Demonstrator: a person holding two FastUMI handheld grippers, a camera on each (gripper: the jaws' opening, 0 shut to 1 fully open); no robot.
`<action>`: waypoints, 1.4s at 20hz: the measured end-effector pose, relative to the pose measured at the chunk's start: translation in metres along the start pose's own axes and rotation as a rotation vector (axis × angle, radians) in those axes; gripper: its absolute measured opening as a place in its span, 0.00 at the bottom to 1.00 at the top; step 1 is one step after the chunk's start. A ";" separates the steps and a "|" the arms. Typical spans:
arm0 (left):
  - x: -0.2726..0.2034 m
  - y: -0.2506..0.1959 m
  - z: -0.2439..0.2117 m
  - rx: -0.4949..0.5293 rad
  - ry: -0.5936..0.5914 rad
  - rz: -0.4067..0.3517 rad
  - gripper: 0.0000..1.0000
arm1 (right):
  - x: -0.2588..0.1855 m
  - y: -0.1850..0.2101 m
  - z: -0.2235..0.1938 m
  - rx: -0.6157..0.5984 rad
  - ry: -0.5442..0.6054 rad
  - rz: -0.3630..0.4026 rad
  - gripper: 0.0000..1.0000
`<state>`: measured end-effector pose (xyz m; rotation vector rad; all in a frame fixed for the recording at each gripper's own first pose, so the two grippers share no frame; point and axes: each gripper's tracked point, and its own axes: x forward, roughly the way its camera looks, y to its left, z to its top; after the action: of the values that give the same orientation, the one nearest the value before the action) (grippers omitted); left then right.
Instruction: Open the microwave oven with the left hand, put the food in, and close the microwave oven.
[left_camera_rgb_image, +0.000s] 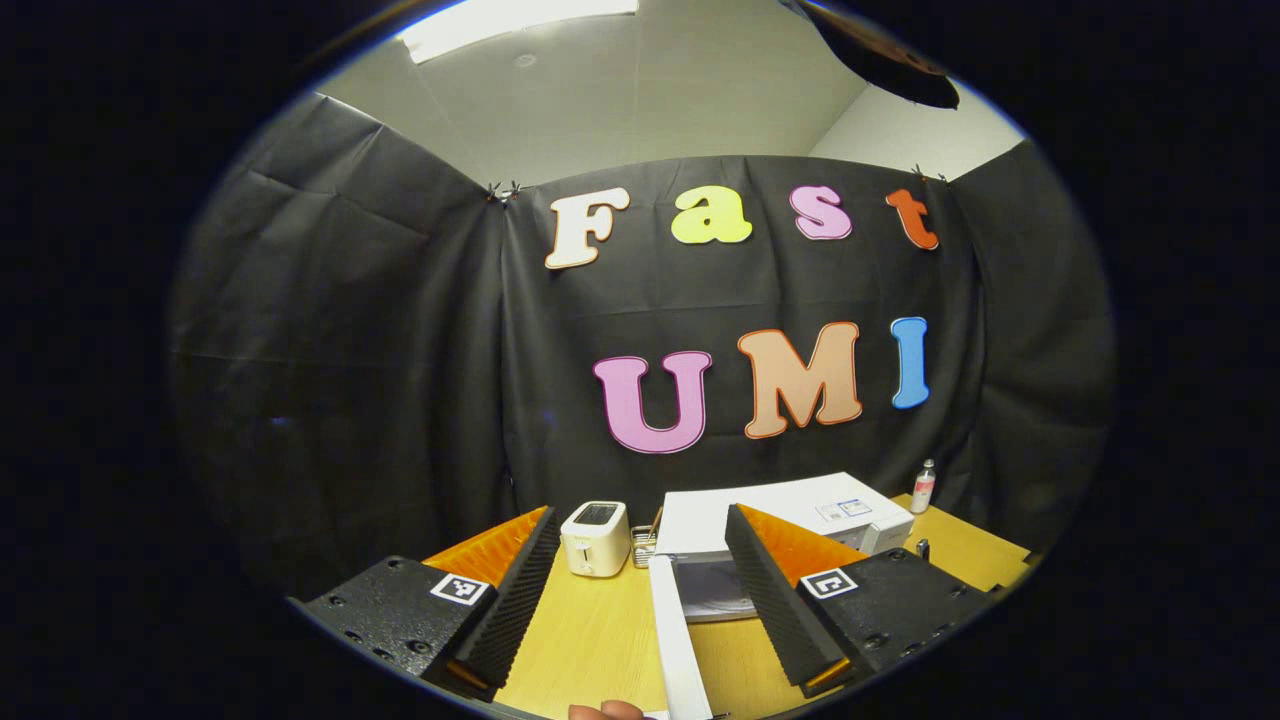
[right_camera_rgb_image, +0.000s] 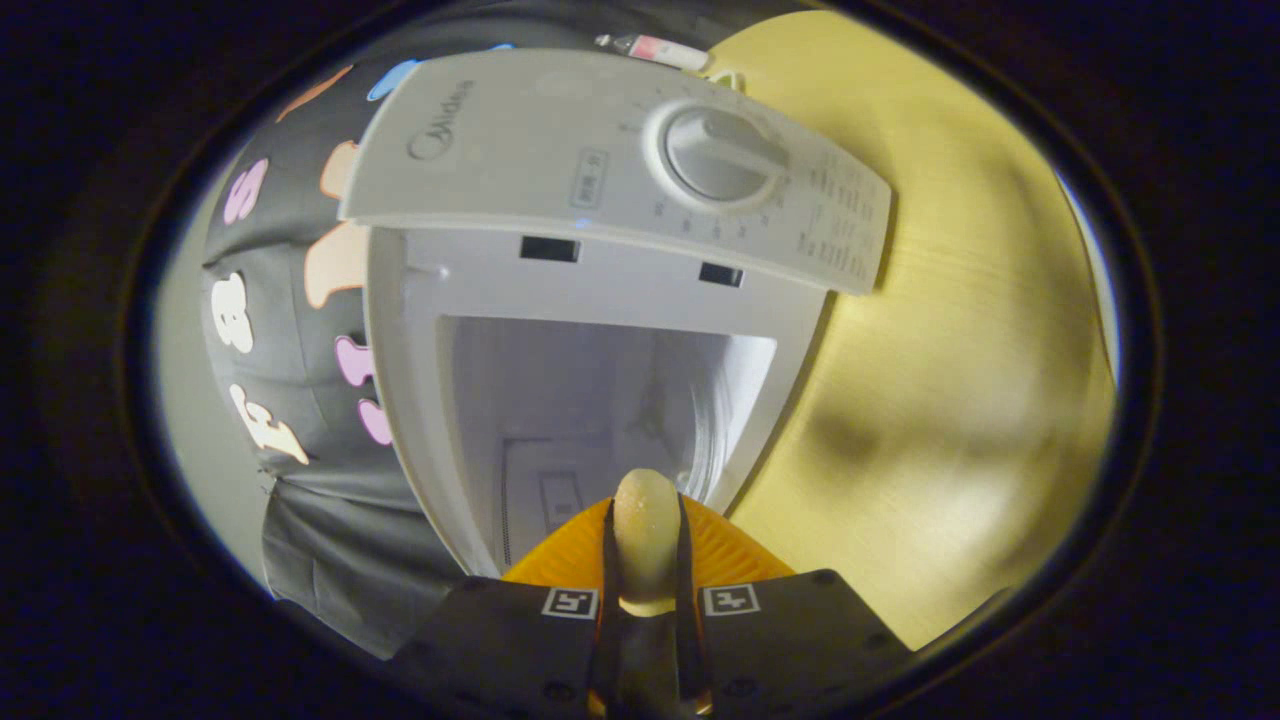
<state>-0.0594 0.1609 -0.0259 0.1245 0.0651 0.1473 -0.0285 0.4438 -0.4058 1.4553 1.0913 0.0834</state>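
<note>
The left gripper (left_camera_rgb_image: 640, 580) stood with its two fingers spread wide and nothing between them, raised above the pale wooden tabletop (left_camera_rgb_image: 600, 640). In the left gripper view, the white box-shaped microwave oven (left_camera_rgb_image: 790, 515) sat on that table at about 1 o'clock from the gripper, its white door (left_camera_rgb_image: 675, 640) swung open and seen edge-on, running toward 6 o'clock between the fingers. A small white two-slot toaster (left_camera_rgb_image: 596, 537) stood just beside the oven at 11 o'clock, with a small wire rack (left_camera_rgb_image: 643, 545) between the two. A small clear bottle with a pink label (left_camera_rgb_image: 923, 487) stood at 2 o'clock beyond the oven, against the black cloth wall (left_camera_rgb_image: 400, 380). A fingertip of the person's hand (left_camera_rgb_image: 605, 711) showed at 6 o'clock.

The right gripper (right_camera_rgb_image: 645, 530) was clamped on a pale, rounded, elongated piece of food (right_camera_rgb_image: 645, 535), both fingers pressing its sides, its rounded end pointing toward 12 o'clock. The right gripper view was rolled sideways, so the oven (right_camera_rgb_image: 620, 270) appeared turned, its control panel with a round grey dial (right_camera_rgb_image: 720, 155) at 12 o'clock and its open white cavity (right_camera_rgb_image: 590, 400) directly ahead of the food. The food lay at the cavity's mouth; whether it had crossed the threshold could not be told. The tabletop (right_camera_rgb_image: 950, 400) spread at 3 o'clock.
</note>
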 end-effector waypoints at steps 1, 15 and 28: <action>-0.002 0.002 -0.003 -0.003 0.012 0.010 1.00 | 0.007 0.000 -0.001 0.023 -0.008 -0.001 0.23; -0.010 0.028 -0.015 0.022 0.089 0.094 0.97 | 0.070 0.014 0.010 0.215 -0.140 -0.021 0.23; -0.001 0.035 -0.014 0.025 0.092 0.095 0.97 | 0.075 0.026 0.033 0.217 -0.199 -0.020 0.87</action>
<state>-0.0667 0.1967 -0.0352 0.1458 0.1532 0.2476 0.0472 0.4729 -0.4329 1.6079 0.9737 -0.1967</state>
